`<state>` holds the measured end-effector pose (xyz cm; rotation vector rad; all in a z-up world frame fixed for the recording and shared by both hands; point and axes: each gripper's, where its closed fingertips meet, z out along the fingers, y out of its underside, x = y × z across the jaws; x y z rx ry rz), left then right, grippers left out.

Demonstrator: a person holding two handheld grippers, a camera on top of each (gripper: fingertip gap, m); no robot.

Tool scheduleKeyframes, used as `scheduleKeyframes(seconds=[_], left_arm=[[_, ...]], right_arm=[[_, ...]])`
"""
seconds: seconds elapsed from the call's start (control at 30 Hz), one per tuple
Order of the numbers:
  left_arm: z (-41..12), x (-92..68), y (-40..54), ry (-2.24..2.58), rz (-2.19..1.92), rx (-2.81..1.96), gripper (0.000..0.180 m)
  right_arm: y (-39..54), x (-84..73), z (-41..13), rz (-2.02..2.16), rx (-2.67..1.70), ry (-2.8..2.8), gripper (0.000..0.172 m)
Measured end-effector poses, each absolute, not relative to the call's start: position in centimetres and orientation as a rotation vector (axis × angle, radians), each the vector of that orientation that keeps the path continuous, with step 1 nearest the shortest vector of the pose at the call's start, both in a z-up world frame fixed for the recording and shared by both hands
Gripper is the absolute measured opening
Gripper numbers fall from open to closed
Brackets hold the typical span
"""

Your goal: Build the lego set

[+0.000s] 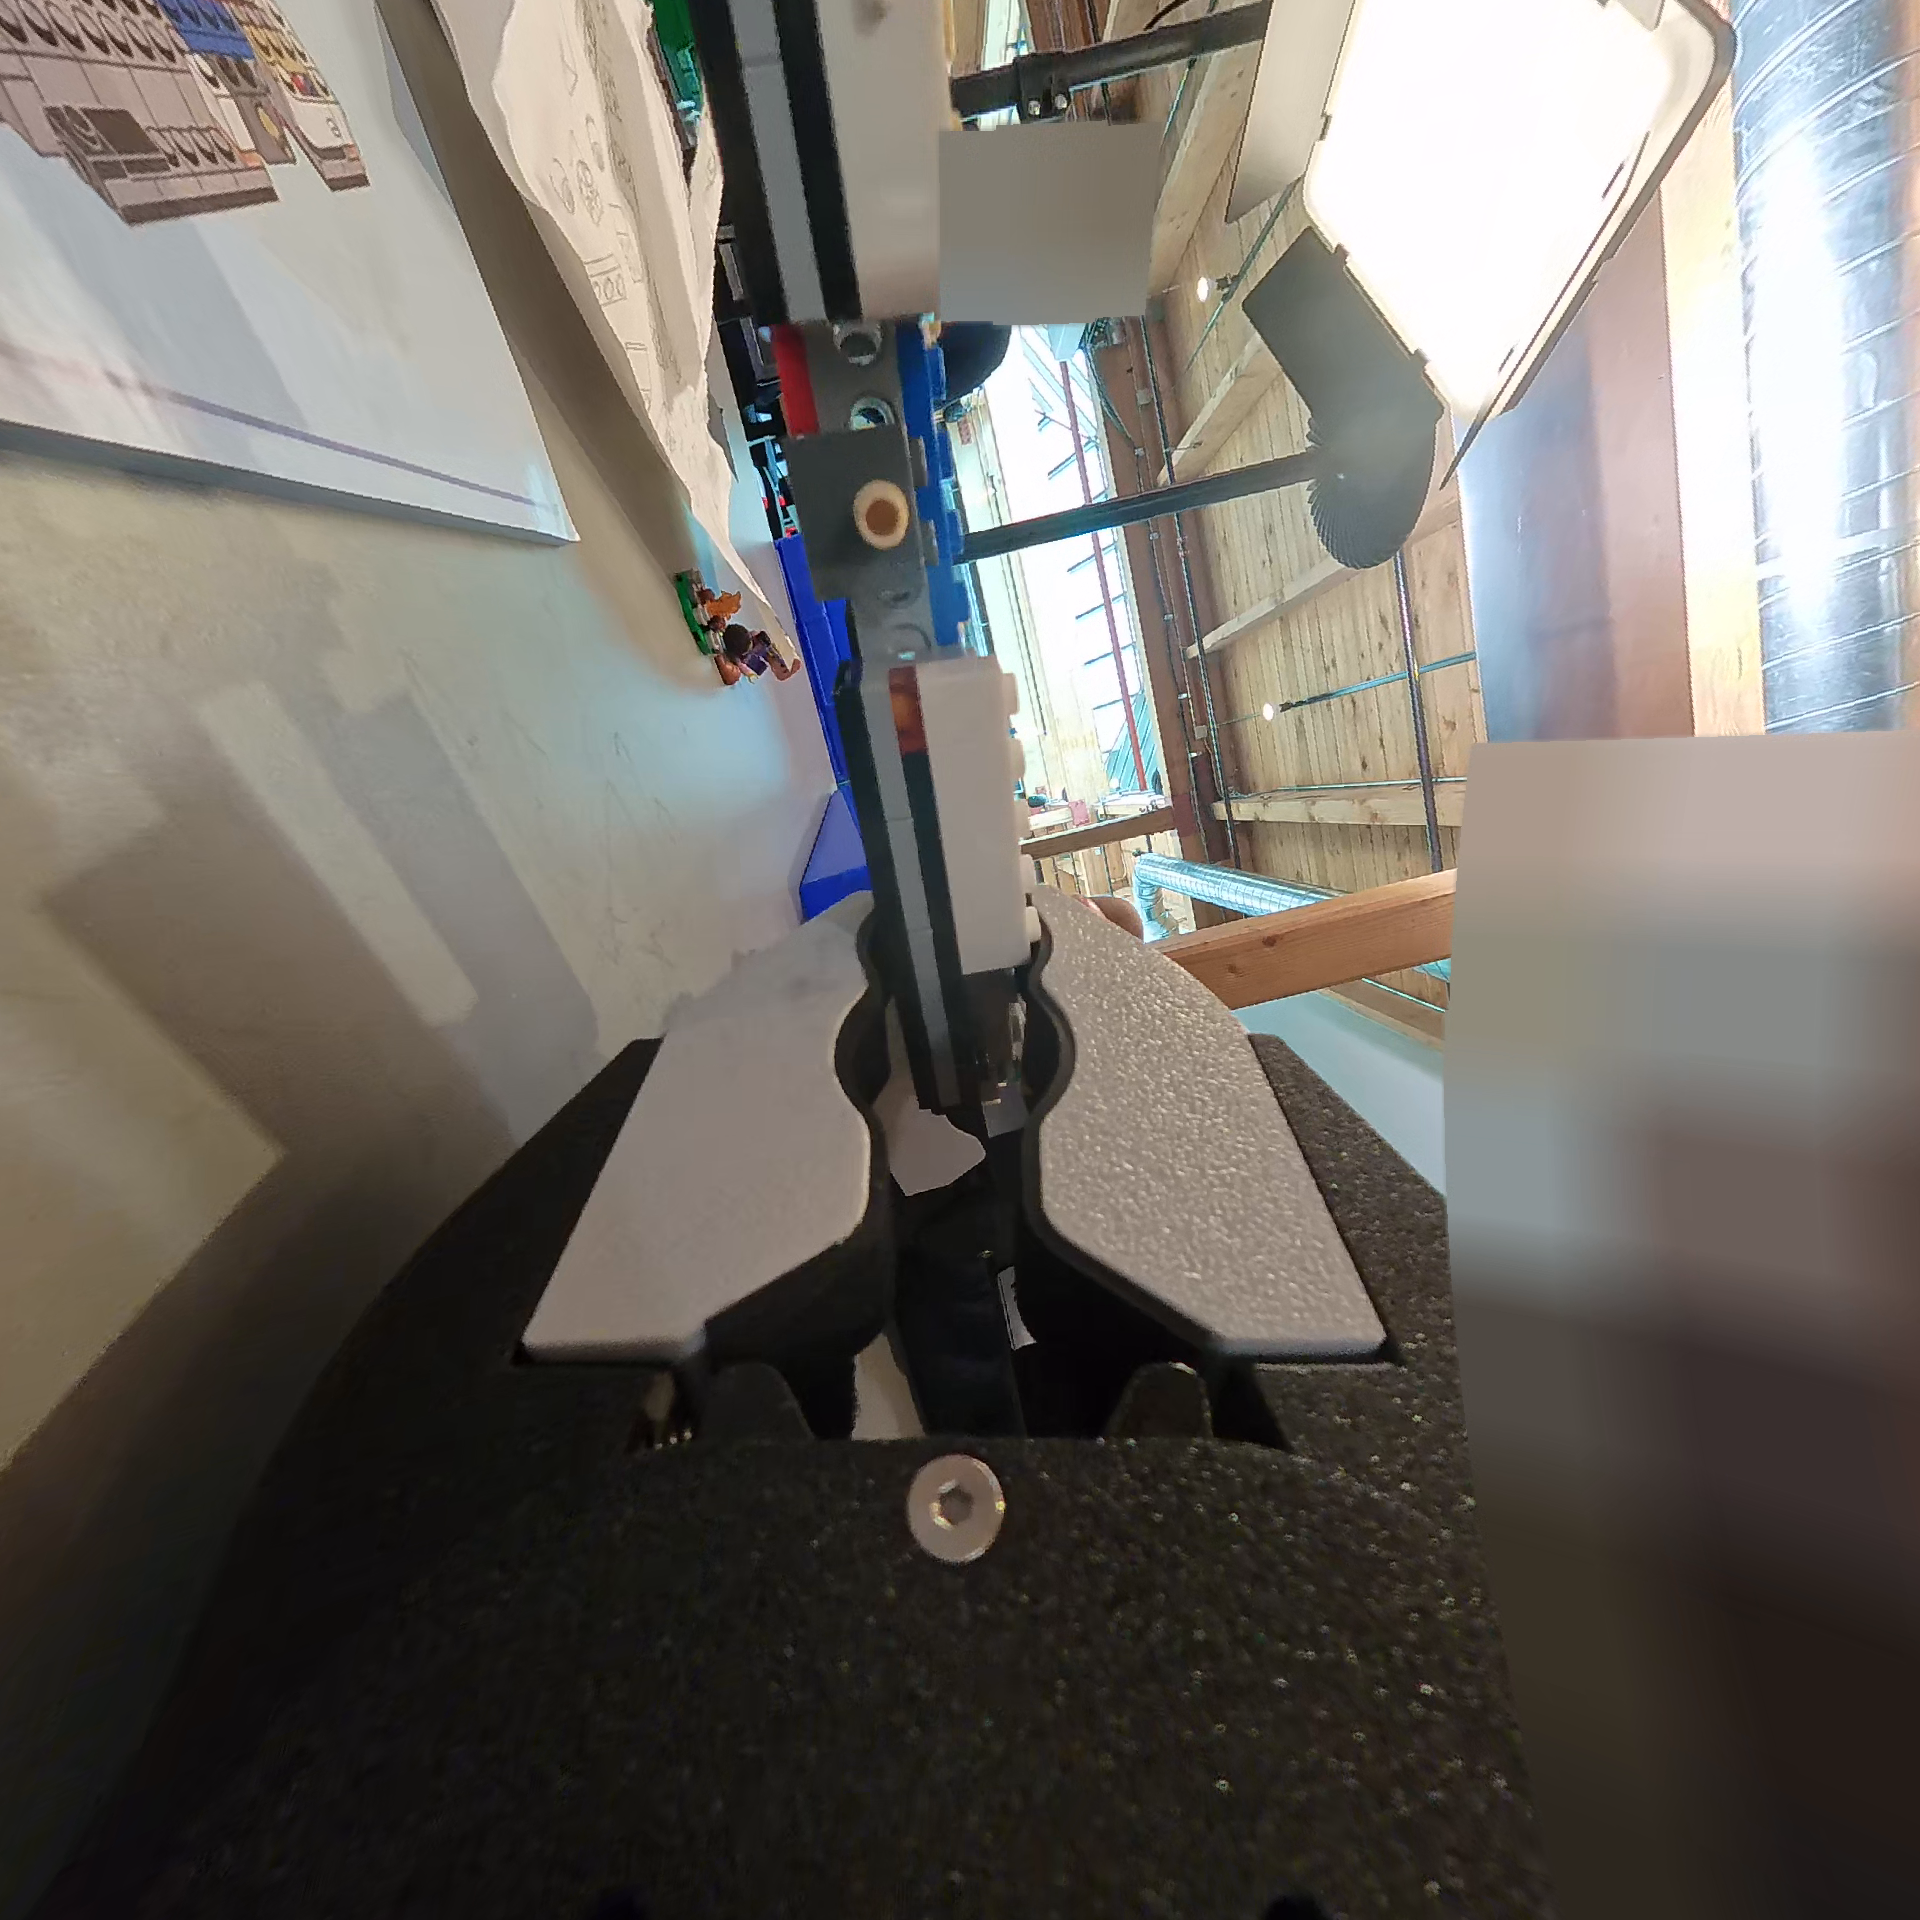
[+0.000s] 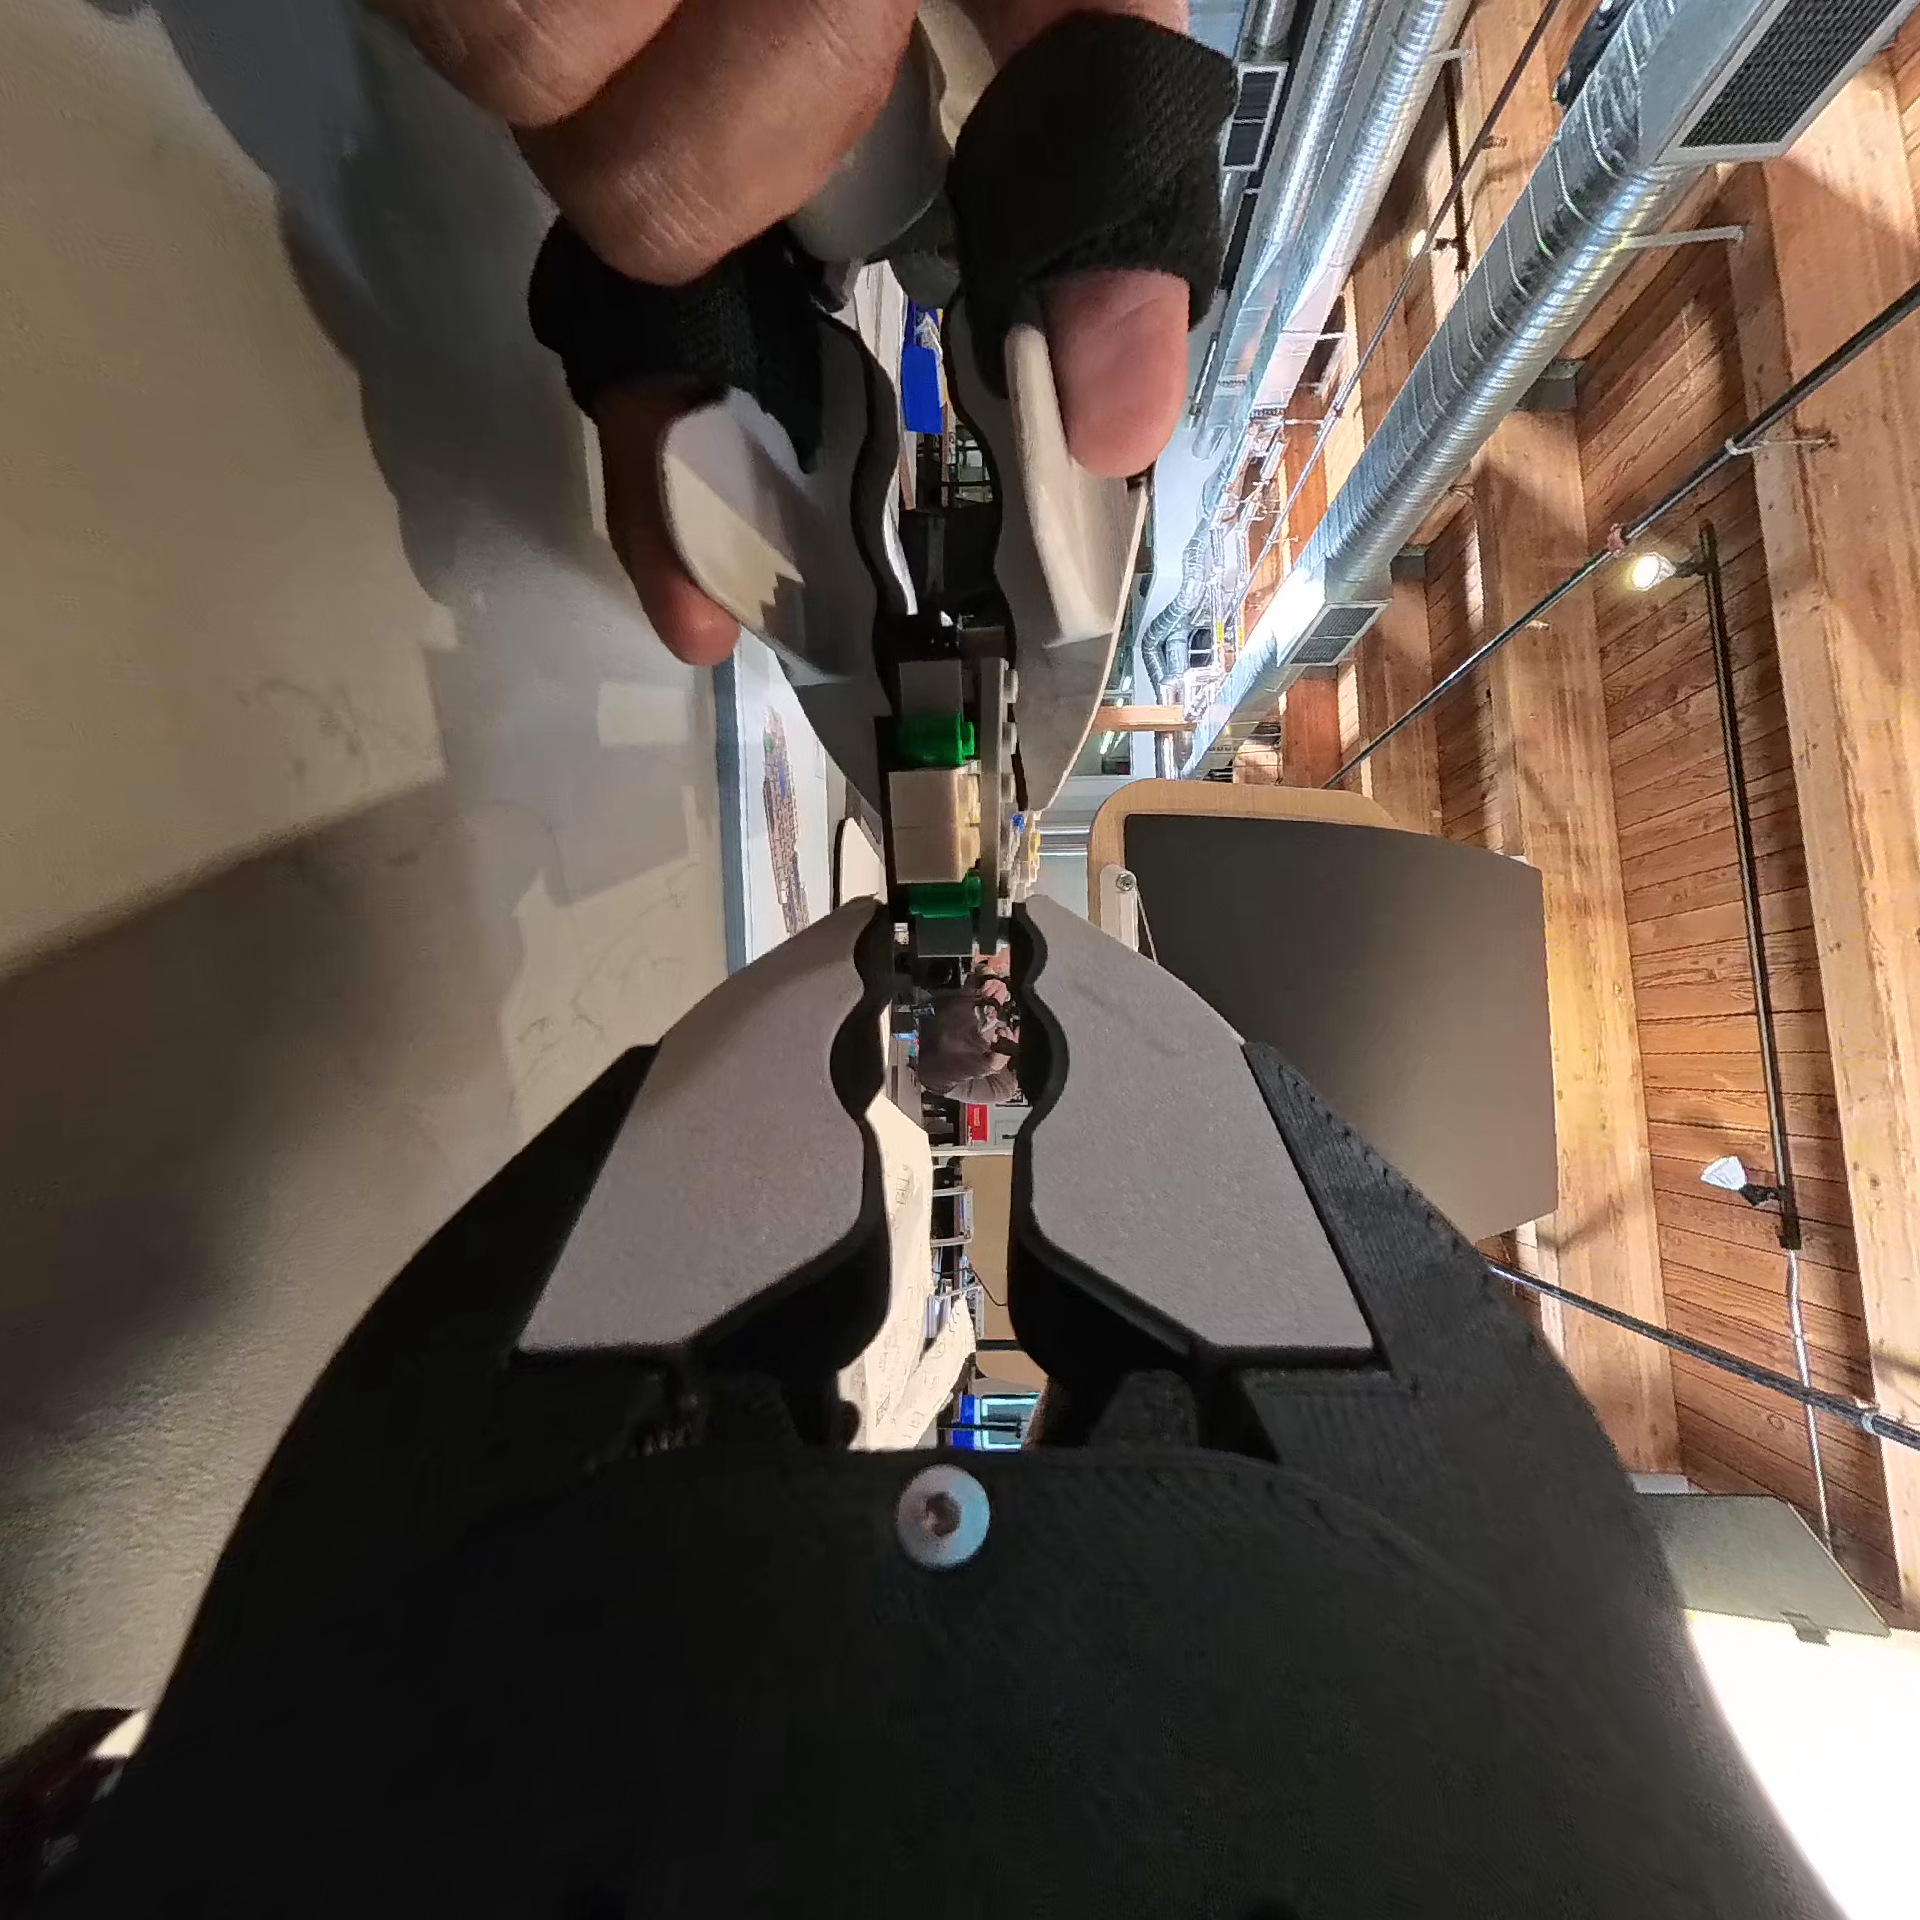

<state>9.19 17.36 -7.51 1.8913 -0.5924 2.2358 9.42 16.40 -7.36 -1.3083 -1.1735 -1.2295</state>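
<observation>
While both tongs (image 2: 951, 930) grip, brick assembly (image 2: 940, 821) shows green studs.

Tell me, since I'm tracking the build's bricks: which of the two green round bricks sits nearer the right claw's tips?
The green brick just below the tan block, right at the right claw tips; the other green brick lies beyond the tan block.

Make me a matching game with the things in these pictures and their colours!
Things:
1. round studs on the brick model
2. long block at the left jaws
3. storage bin behind the model
4. chair back

Colours:
A. blue
B. green
C. dark grey
D. white

Pairs: 1-B, 2-D, 3-A, 4-C
</observation>
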Motion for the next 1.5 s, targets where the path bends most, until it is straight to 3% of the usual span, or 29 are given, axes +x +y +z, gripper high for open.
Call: scheduleKeyframes(seconds=[0.8, 1.03, 1.5], left_arm=[[-7.0, 9.2, 17.3, -0.590, 2.285, 1.858, 0.021], [-7.2, 9.3, 18.0, -0.501, 2.296, 1.836, 0.021], [-6.4, 9.1, 18.2, -0.450, 2.347, 1.733, 0.021]], right_arm=[[15.9, 9.0, -6.5, -1.250, -1.297, -1.180, 0.021], [15.7, 9.9, -6.0, -1.212, -1.348, -1.098, 0.031], [15.5, 12.6, -8.9, -0.693, -1.831, -0.714, 0.028]])
